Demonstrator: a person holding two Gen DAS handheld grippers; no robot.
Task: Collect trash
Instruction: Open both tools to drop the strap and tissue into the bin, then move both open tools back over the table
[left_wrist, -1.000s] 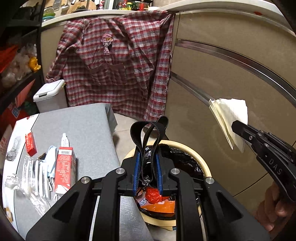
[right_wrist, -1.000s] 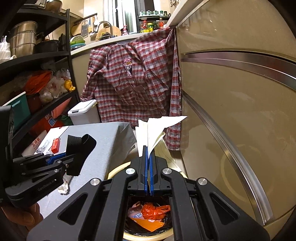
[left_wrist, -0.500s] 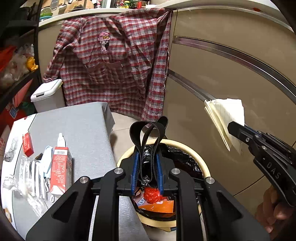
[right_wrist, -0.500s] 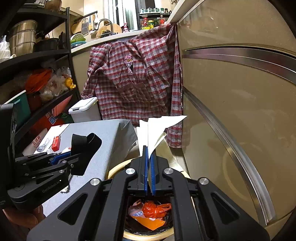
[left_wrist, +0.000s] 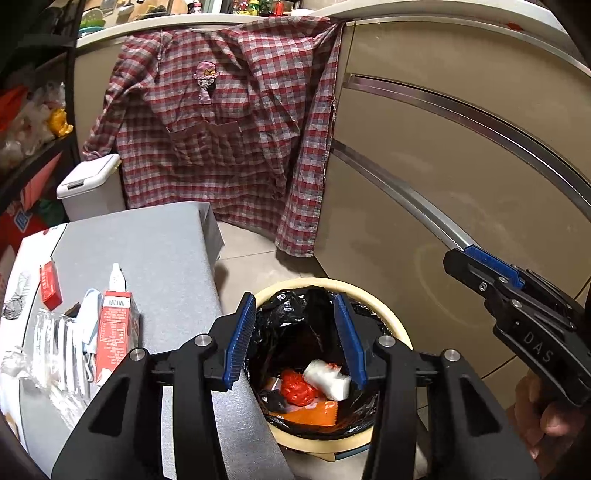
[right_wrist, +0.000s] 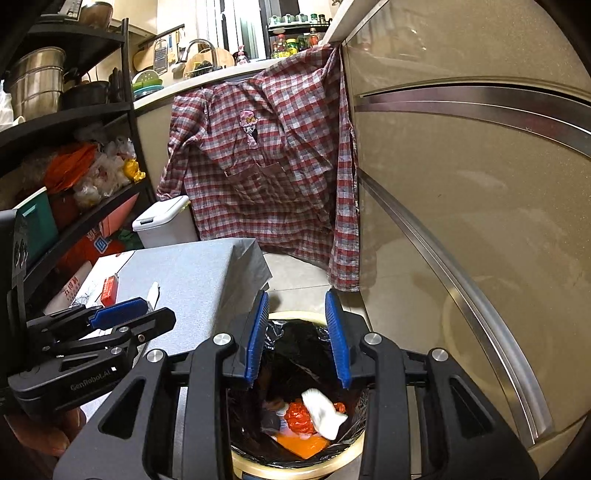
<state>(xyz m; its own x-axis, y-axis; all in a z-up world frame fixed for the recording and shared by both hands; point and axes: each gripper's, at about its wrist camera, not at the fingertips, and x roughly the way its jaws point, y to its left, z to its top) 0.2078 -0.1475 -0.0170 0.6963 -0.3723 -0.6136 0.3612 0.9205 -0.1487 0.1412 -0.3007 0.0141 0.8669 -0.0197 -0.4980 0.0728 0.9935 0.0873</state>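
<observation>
On the far left of the grey table (left_wrist: 155, 258): a small red box (left_wrist: 50, 284), a crushed clear plastic bottle (left_wrist: 48, 347), a pale mask-like scrap (left_wrist: 86, 325), a white tube (left_wrist: 118, 277) and a red-and-white carton (left_wrist: 116, 332). All trash not yet collected, lying close together near the table's left edge.

Just right of the table, down on the floor: the cream bin (left_wrist: 399, 332) with its black liner (left_wrist: 291, 314). Inside already: a white paper wad (left_wrist: 328, 380) on top of a red crumpled wrapper (left_wrist: 297, 387) and an orange packet (left_wrist: 314, 411).

Left gripper (left_wrist: 297, 332) over the bin mouth, jaws spread wide, holding nothing. Right gripper (right_wrist: 297, 332) likewise above the bin, released and empty.

Risks from here, as a judgement: swinging left for the next item with jaws so wide could clip the table edge or snag the loose liner and drag it off the rim. Crowded items on the table invite a double grab or a knocked carton. Slippery, springy bottle likely to squirt out of a pinch. Two grippers close together over the bin, so a collision is possible if both turn at once.
</observation>
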